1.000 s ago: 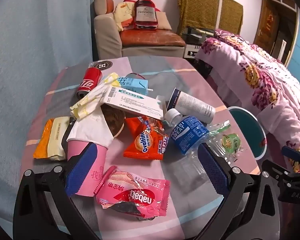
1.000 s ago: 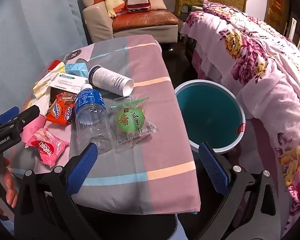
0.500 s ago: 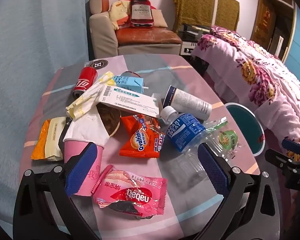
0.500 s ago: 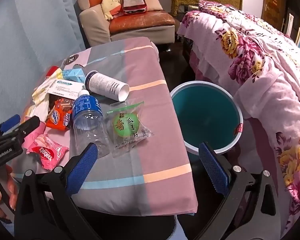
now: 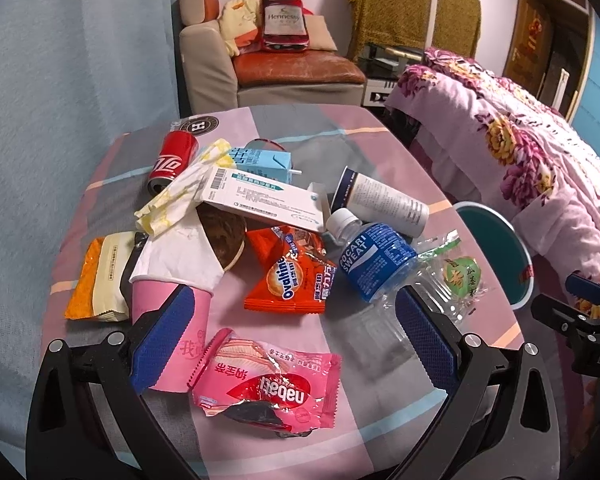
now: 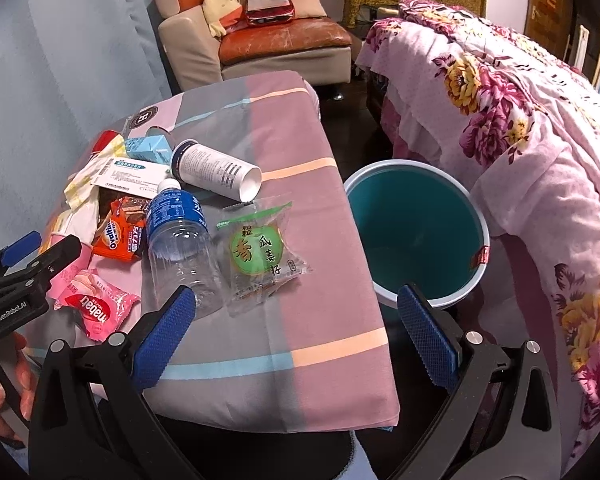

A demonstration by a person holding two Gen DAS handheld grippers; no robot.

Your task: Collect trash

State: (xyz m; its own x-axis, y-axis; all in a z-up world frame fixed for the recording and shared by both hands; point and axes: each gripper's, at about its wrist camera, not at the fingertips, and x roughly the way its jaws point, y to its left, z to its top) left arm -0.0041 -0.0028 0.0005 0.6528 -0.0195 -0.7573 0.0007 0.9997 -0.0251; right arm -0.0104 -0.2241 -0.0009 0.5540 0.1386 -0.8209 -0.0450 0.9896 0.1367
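Beside the flowered bed (image 6: 520,128), trash lay heaped on the table (image 6: 292,152), none yet in the teal bin (image 6: 416,236). Both the left claw (image 5: 288,340) and the right claw (image 6: 296,332) hung wide and empty; collecting seemed unstarted, the nearest pink wafer wrapper (image 5: 268,388) a likely first pick.

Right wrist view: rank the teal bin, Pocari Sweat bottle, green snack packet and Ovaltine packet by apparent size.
1. Teal bin
2. Pocari Sweat bottle
3. Green snack packet, close to the bottle, so that order is unsure
4. Ovaltine packet, partly hidden by the bottle

Both grippers (image 5: 296,344) slightly farther back
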